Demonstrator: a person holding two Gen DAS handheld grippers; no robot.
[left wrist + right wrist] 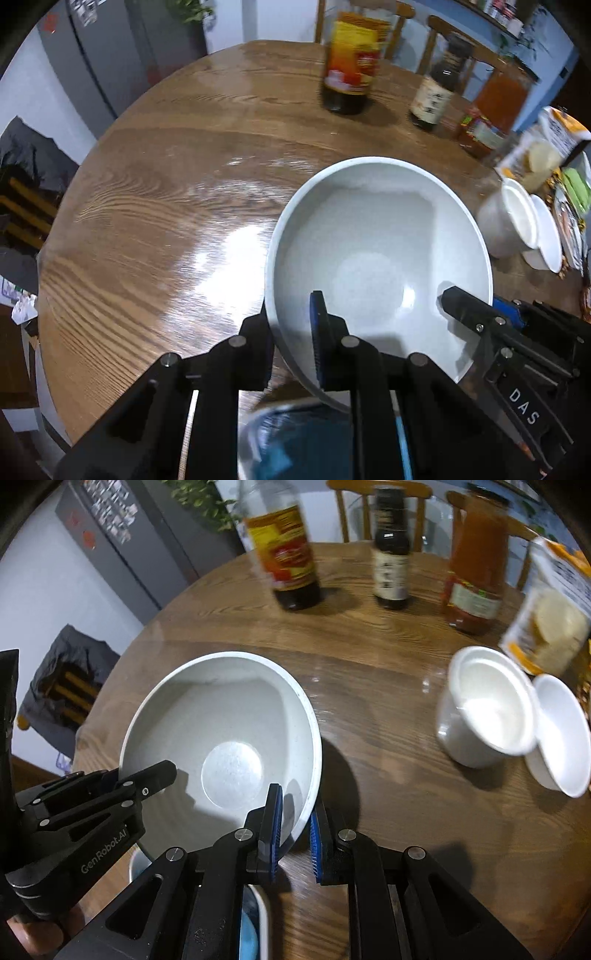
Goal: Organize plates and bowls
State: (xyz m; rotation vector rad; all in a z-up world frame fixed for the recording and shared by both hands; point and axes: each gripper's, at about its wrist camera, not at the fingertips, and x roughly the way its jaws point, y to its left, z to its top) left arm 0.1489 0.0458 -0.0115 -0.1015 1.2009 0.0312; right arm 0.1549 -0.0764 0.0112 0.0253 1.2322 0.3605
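Observation:
A large white bowl is held tilted above the round wooden table. My left gripper is shut on its near-left rim, one finger inside, one outside. My right gripper is shut on the bowl's right rim. Each gripper shows in the other's view, the right one and the left one. Below the bowl lies a blue-centred dish, also in the right wrist view. Two small white bowls lie tilted at the right.
Two dark sauce bottles, an orange sauce jar and a snack bag stand at the table's far side. Wooden chairs stand behind. A grey fridge is far left.

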